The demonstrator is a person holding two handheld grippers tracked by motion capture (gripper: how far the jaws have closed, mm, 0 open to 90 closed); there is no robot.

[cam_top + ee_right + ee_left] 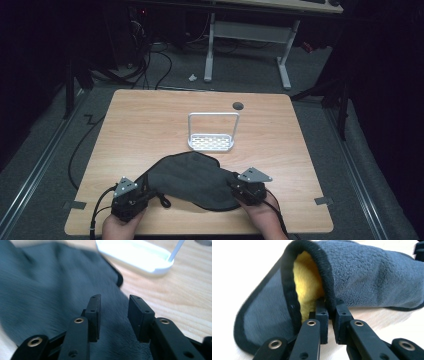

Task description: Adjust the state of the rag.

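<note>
High view: a dark cloth [192, 181] was found lying on the table [150, 120] near edge, before a white rack [212, 142].

Left gripper view: the left gripper [331, 312] was clamped on the bound hem, judged the firmest hold.

Right gripper view: the right gripper [113, 305] was parted above limp, light fleece.

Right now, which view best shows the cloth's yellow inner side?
The left gripper view. The left tool is shut on the dark hem of the cloth, lifting a fold that bares the yellow lining. In the high view the cloth shows its dark grey face; in the right gripper view too.
</note>
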